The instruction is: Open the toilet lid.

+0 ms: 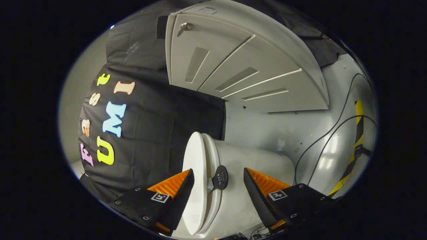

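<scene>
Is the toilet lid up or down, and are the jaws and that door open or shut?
Toilet lid: shut against the seat, edge sitting between the jaws.
Lid tab: sticking out, not gripped.
Gripper: jaws open, one on each side of the lid's edge.
Door: closed.
Cables: lying loose on the floor.

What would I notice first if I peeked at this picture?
First the white toilet, right up close, with its lid sitting between the two open fingers. A small dark round tag sticks out beside the lid. Beyond the toilet, a big grey door stands past the shiny floor.
</scene>
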Demonstrator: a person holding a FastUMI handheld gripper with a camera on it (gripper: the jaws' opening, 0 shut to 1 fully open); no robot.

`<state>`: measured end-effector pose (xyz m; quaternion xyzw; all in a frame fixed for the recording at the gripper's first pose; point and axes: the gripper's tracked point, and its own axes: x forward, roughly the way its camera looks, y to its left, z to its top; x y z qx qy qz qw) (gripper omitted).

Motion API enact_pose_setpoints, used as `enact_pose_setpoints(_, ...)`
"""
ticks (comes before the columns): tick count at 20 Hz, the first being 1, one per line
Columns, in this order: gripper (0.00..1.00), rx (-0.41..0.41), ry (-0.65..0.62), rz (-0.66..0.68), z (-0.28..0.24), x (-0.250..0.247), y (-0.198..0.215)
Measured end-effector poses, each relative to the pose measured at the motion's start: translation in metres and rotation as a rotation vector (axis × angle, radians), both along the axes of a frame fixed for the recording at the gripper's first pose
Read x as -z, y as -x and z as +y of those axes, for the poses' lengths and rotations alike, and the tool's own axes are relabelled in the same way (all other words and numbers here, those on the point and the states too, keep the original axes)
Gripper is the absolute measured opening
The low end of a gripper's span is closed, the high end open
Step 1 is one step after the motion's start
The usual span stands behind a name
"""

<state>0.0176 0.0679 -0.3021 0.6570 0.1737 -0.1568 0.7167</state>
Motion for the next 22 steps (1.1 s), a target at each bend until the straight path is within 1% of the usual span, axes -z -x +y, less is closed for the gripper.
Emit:
enact_pose_setpoints(1,0.88,-0.001,-0.012,0.0,0.001,0.001,-0.001)
enact_pose_setpoints(2,0.8,0.0,-0.022,-0.007,0.0,-0.001,-0.002)
enact_pose_setpoints(3,0.77,-0.002,-0.03,-0.017,-0.001,-0.003,-0.005)
enact_pose_setpoints(4,0.68,0.001,-0.036,-0.022,-0.002,-0.003,-0.008)
enact_pose_setpoints(5,0.64,0.006,-0.039,-0.023,-0.003,-0.002,-0.01)
enact_pose_setpoints(6,0.55,0.001,-0.046,-0.021,-0.001,-0.001,-0.013)
enact_pose_setpoints(8,0.45,-0.015,-0.052,-0.021,0.005,-0.001,-0.016)
enact_pose_setpoints(9,0.41,-0.015,-0.046,-0.013,0.004,0.003,-0.017)
enact_pose_setpoints(11,0.31,-0.015,-0.054,-0.008,0.003,0.003,-0.016)
enact_pose_setpoints(12,0.23,-0.015,-0.057,-0.005,0.003,0.006,-0.017)
enact_pose_setpoints(13,0.19,-0.021,-0.066,-0.009,0.005,0.007,-0.016)
enact_pose_setpoints(14,0.12,-0.018,-0.067,-0.013,0.004,0.006,-0.017)
enact_pose_setpoints(16,0.09,-0.011,-0.062,-0.009,0.003,0.006,-0.018)
enact_pose_setpoints(19,0.07,-0.008,-0.077,-0.009,0.002,0.005,-0.019)
enact_pose_setpoints(20,0.03,-0.004,-0.08,-0.008,0.0,0.005,-0.021)
enact_pose_setpoints(22,0.0,-0.005,-0.053,-0.001,0.0,0.005,-0.022)
